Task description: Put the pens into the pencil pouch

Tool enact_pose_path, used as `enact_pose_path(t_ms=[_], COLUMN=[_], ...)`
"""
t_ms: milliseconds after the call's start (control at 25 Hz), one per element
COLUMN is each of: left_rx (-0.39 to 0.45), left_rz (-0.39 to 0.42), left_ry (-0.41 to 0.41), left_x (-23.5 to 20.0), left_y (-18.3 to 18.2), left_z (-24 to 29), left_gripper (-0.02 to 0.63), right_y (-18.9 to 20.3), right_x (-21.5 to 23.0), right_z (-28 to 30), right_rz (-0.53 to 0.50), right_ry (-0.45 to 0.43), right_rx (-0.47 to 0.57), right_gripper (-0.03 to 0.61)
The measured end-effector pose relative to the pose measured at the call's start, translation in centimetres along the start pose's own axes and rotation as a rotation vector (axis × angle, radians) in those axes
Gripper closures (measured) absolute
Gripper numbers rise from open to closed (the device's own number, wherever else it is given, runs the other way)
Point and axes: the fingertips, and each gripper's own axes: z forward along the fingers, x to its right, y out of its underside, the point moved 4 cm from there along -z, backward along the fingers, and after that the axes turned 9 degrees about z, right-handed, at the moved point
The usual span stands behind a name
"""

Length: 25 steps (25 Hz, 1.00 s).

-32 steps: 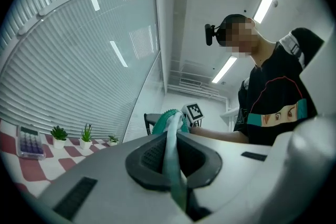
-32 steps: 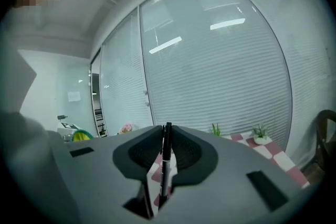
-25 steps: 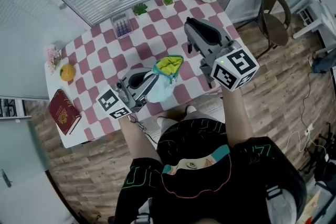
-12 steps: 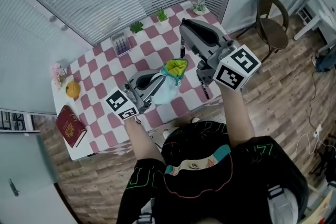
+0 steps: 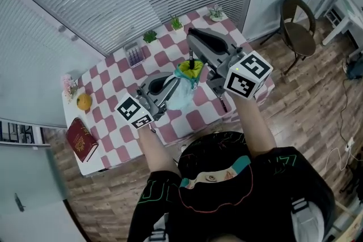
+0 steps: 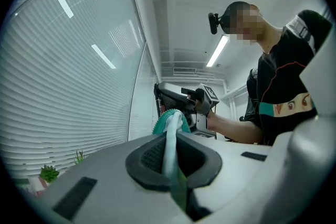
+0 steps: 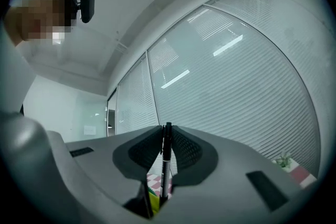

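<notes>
The left tongs (image 6: 170, 152) pinched the pencil pouch (image 5: 182, 96) above the worktop (image 5: 113, 73), the right tongs (image 7: 165, 144) gripped a pen (image 5: 191, 58) upright at its mouth's twelve o'clock, and a sagging mouth could make it miss.

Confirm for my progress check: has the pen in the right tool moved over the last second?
Yes. Against the checkered table, the pen in the right tool has shifted left and now stands over the pencil pouch's open mouth.
</notes>
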Motion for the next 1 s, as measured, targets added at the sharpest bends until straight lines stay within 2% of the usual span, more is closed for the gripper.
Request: enact_pose_path(t_ms=[240,480,640,720,840,920,1000], left_rx=[0.044,0.033,0.024,0.009,-0.010,0.002,0.033], left_rz=[0.016,0.048,0.083,0.096,0.098,0.092,0.083], left_ry=[-0.023,-0.108,-0.158,-0.178,-0.201,-0.214,-0.223], left_x=[0.1,-0.3,-0.2,-0.1,0.0,-0.1,0.0], left_y=[-1.0,-1.6,-2.1,-2.1,-1.8,-1.7,-1.9], left_z=[0.6,0.3,0.0,0.0,-0.1,-0.3,-0.5], left_gripper=[0.614,0.614,0.614,0.614,0.614,0.614,0.614], right_y=[1.2,2.9,4.3,4.9,6.3,7.3,8.0], right_x=[0.4,0.0,-0.2,-0.6,-0.9,-0.7,-0.2], right_z=[-0.4,-0.5,-0.7,-0.9,-1.1,-1.4,-1.8], right_rz=[0.006,0.030,0.019,-0.016,-0.090,-0.099,-0.083], right_ry=[-0.006,-0.029,-0.029,-0.041,-0.048,-0.037,-0.037], right_rx=[-0.026,-0.142,-0.243,-0.294,-0.423,-0.513,-0.560], right_gripper=[0.514,0.514,0.514,0.514,0.514,0.517,0.518])
